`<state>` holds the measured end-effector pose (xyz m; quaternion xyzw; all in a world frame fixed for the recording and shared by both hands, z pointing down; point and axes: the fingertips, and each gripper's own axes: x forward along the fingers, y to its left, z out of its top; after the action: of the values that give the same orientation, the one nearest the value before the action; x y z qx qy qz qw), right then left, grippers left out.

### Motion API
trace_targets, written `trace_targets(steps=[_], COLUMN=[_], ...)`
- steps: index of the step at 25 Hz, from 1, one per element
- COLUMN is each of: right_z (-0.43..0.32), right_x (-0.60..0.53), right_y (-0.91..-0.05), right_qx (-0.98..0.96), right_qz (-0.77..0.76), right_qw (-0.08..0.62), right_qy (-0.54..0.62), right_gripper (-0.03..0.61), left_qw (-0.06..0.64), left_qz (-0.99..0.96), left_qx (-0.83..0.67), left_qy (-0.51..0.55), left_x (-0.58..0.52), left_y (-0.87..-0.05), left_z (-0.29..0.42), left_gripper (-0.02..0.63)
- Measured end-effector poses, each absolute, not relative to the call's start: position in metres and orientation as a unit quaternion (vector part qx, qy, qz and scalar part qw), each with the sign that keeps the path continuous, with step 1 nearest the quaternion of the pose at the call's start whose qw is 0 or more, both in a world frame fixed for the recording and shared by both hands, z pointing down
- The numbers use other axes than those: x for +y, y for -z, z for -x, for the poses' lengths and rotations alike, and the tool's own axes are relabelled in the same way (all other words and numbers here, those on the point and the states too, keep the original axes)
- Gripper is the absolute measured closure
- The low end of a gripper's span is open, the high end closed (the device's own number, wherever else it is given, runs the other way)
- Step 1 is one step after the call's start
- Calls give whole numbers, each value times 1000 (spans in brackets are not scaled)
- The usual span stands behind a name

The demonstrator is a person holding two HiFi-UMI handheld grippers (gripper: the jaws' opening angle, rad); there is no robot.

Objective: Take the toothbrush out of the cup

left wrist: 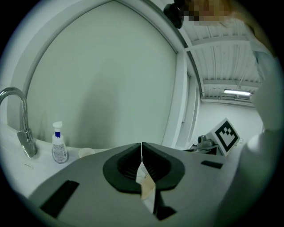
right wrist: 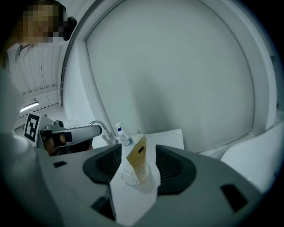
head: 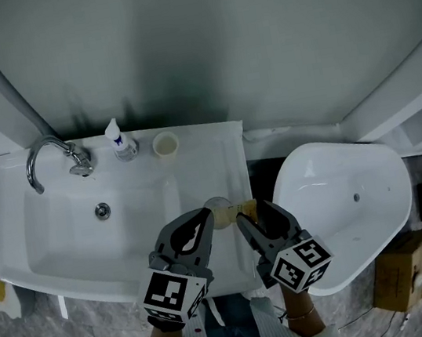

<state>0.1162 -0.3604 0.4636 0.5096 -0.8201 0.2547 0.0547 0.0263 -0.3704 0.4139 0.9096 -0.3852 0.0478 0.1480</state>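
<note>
We see the packaged toothbrush [right wrist: 137, 155] standing in the clear cup [right wrist: 133, 176] on the tabletop [right wrist: 171, 136].
Our right gripper [head: 251, 211] gapes wide around the cup, pads clear of it; our left gripper [left wrist: 142, 145] is closed tip to tip.

Your views are dim and cool-toned: a soft shadow darkens the wall [head: 144, 95] beyond the sink [head: 55, 236], a ceiling strip lamp [left wrist: 237, 92] glows at the right of your left gripper view, and both gripper views bow at the edges, black-cornered, with soft near foregrounds.
</note>
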Motion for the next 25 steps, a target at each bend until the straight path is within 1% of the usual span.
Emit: trace_targets(steps=[12, 20, 25], right_z=[-95, -86, -81], right_x=[-365, -368, -366], right_y=[-508, -524, -530], right_qx=[-821, -821, -820], right_qz=[-486, -481, -478], right_qw=[79, 98, 110], right_qy=[-290, -292, -294], right_gripper=[347, 348, 367], left_qw=[168, 178, 182], left_qz=[-900, -896, -894], left_qx=[-397, -400, -401], left_qy=[-69, -77, -80], left_x=[-372, -373, -371], left_y=[-449, -464, -471], left_z=[-19, -17, -15], left_gripper=[592, 592, 592])
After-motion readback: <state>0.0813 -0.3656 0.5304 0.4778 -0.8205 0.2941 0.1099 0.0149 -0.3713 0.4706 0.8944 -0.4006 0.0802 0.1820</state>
